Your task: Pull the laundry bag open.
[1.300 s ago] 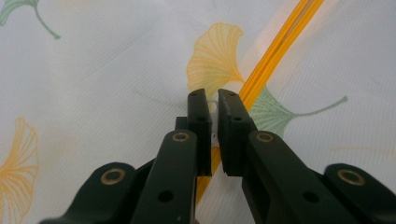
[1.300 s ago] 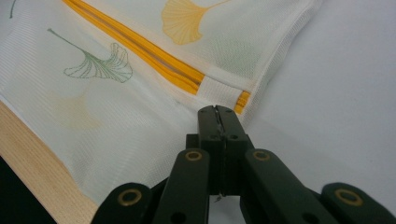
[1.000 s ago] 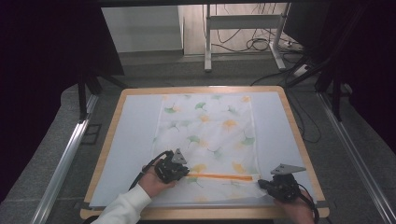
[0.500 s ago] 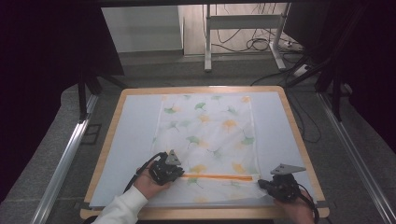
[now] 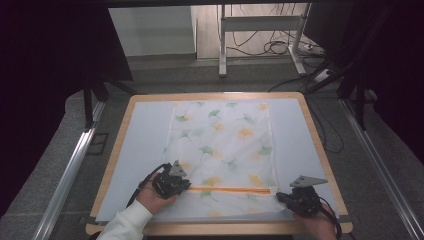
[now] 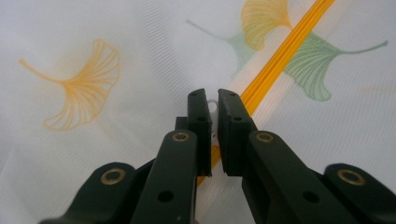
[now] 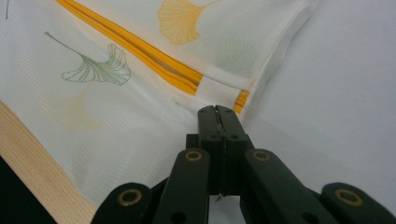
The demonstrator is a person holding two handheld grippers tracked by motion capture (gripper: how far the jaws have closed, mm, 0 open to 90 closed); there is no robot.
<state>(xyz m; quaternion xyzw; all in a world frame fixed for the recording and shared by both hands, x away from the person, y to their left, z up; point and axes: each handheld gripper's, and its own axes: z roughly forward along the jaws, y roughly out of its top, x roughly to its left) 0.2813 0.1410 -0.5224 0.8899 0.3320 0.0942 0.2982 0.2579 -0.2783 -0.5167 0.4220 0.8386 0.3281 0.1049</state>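
- Now the left claw (image 5: pixel 172 183) sits further along the orange zipper (image 5: pixel 232 190) toward the mesh bag's (image 5: pixel 220 150) left edge than a second ago, jaws clamped on the small white zipper pull (image 6: pixel 212 106).
- Meanwhile the right claw (image 5: pixel 292 197) stays put at the zipper's right end, pinched shut on the bag's edge.
- Judging by this, the zipper is nearly run through.
- Bag lies flat mid-worktop (image 5: pixel 310 150).

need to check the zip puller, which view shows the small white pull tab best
The left gripper view: the white pull tab sits between the left gripper jaws on the orange zipper. The high view hides it behind that gripper; the right gripper view shows the zipper's far end.
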